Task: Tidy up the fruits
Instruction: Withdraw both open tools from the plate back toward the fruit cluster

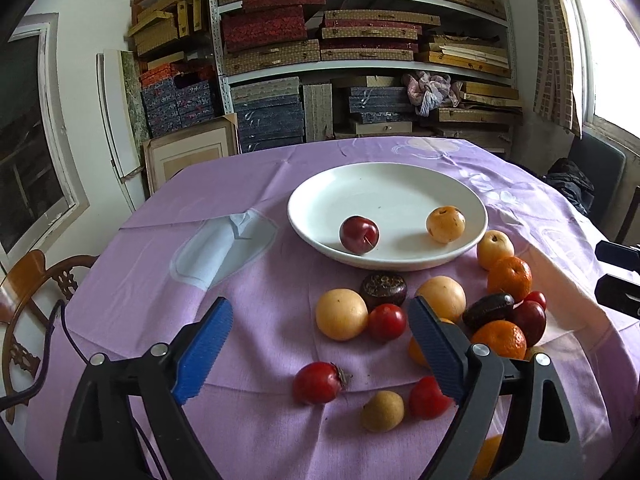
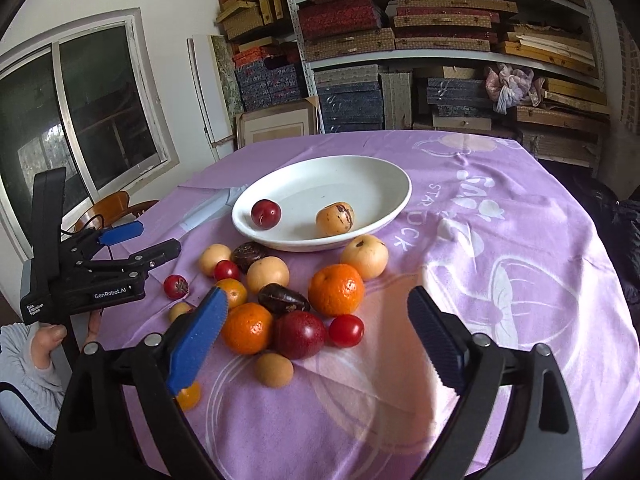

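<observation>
A white plate (image 1: 320,200) (image 2: 384,176) on the purple tablecloth holds a dark red plum (image 1: 359,235) (image 2: 266,214) and a yellow fruit (image 1: 445,224) (image 2: 335,219). Several loose fruits lie in front of it: oranges (image 2: 336,290), yellow fruits (image 1: 341,314), small red fruits (image 1: 318,383) and dark brown ones (image 1: 383,290). My left gripper (image 1: 320,350) is open and empty above the near fruits; it also shows in the right wrist view (image 2: 140,240). My right gripper (image 2: 318,340) is open and empty over the fruit pile.
Shelves stacked with boxes (image 1: 360,40) stand behind the table. A wooden chair (image 1: 24,300) sits at the left edge. A window (image 2: 80,112) is on the left wall. The purple cloth (image 2: 500,260) spreads to the right of the fruits.
</observation>
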A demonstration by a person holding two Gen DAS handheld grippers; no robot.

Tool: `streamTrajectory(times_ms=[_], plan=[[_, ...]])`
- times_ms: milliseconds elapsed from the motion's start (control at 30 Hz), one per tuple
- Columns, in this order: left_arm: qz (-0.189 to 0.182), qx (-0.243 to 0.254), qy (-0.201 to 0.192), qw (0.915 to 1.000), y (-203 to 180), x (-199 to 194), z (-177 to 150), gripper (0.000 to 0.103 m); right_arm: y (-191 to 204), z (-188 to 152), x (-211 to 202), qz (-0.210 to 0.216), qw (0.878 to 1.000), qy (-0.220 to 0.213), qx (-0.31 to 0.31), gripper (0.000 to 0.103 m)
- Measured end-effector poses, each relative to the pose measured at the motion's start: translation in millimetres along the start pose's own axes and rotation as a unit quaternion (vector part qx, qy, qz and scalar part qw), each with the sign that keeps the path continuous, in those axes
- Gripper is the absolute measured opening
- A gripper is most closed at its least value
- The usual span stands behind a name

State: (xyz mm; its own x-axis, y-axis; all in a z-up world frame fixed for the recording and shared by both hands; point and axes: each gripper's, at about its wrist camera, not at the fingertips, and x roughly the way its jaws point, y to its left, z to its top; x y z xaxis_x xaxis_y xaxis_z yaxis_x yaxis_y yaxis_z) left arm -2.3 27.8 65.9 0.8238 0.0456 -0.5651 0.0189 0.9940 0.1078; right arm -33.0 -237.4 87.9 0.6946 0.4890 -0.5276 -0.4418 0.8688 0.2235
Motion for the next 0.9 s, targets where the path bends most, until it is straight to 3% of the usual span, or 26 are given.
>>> streamTrajectory(times_ms=[233, 433, 767, 900], plan=[[-0.018, -0.025, 0.008, 0.9995, 5.7, -0.7, -16.2, 0.093, 0.6, -4.3, -4.0, 0.001, 1.0, -0.009, -0.001, 0.094], [-0.056, -0.067, 0.029, 0.9957, 28.2, 2.6, -28.0, 0.094, 8.0, -4.2, 0.0, 0.002, 1.0, -0.003, -0.02, 0.095], [-0.077, 0.0, 0.05, 0.9958, -1.5, 0.6, -42.3, 0.094, 9.3, -6.2, 3.5, 0.018, 1.0, 0.01, -0.02, 0.099], [-0.078, -0.008, 0.053, 0.9955, 6.6, -1.7, -47.7, 0.094, 6.7, -6.0, 1.8, 0.024, 1.0, 0.008, -0.014, 0.099]])
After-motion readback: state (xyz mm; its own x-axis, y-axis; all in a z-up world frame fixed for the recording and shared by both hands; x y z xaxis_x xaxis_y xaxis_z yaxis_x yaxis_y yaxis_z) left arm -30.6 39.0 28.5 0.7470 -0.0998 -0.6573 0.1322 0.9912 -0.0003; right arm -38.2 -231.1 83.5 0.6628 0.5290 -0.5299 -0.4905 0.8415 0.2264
